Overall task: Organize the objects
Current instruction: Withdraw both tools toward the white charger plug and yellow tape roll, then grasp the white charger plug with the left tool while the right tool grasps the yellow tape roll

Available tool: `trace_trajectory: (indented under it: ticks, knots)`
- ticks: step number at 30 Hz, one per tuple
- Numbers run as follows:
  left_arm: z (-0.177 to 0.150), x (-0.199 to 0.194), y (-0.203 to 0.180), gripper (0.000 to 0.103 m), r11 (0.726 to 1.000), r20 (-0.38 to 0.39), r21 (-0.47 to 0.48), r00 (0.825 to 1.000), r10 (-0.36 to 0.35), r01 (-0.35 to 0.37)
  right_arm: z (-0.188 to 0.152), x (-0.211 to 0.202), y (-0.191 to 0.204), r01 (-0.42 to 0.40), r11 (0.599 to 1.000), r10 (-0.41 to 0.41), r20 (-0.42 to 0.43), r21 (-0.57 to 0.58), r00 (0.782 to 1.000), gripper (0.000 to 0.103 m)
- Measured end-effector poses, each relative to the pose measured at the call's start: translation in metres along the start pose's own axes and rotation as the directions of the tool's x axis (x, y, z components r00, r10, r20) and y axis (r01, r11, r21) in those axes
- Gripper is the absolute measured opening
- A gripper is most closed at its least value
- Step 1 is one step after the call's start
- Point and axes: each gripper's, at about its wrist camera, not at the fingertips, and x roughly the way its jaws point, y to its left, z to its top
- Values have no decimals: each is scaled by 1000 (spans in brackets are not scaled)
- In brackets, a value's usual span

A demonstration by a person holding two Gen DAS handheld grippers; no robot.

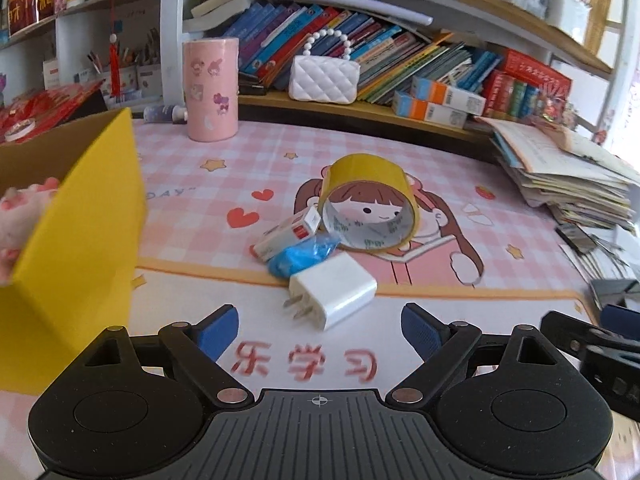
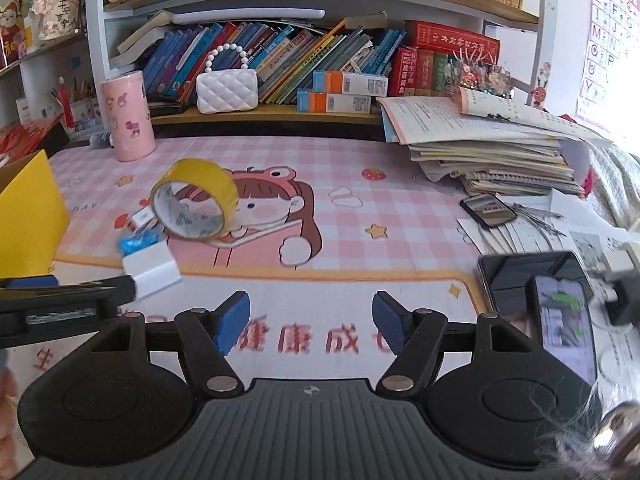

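A white plug charger [image 1: 334,296] lies on the pink desk mat just ahead of my open, empty left gripper [image 1: 320,330]. Behind it lie a blue wrapped item [image 1: 300,256], a small white box [image 1: 286,232] and a yellow tape roll [image 1: 370,202] tilted on its edge. A yellow cardboard box [image 1: 80,240] stands at the left with a pink plush thing [image 1: 20,216] inside. In the right wrist view the charger [image 2: 150,270], the tape roll [image 2: 196,200] and the box [image 2: 30,208] sit to the left of my open, empty right gripper [image 2: 311,322].
A pink sticker-covered canister [image 1: 211,88] and a white quilted purse [image 1: 323,80] stand at the back by a shelf of books. A stack of papers [image 2: 492,148] and two phones [image 2: 536,284] lie at the right. The left gripper [image 2: 56,300] shows at the right view's left edge.
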Motion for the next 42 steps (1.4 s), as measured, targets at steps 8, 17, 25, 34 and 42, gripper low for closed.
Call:
trace_trajectory:
  ticks: [8,17,25,34,42]
  knots:
    - [13,51,-18,90,997,-44,-42,997,70,-72,28,27,-1,-46,999,46,23,-29,999,66]
    - [12,58,-17,65,998,-70,11,996,64,-63,45,59,5,-116,991,117,11,-71,993,71]
    - [6,4,15,65,998,-78,-66,997,-4,-1,51,108,35,-171,972,170,-22,-159,985,70]
    - [-5,-40,39,65,992,-51,-125,998,-43,37,58,142,69,-181,948,188,2,-262,982,55]
    - [-12,-57,48,65,989,-30,-136,997,-69,64,69,137,63,-182,954,187,-3,-237,982,12]
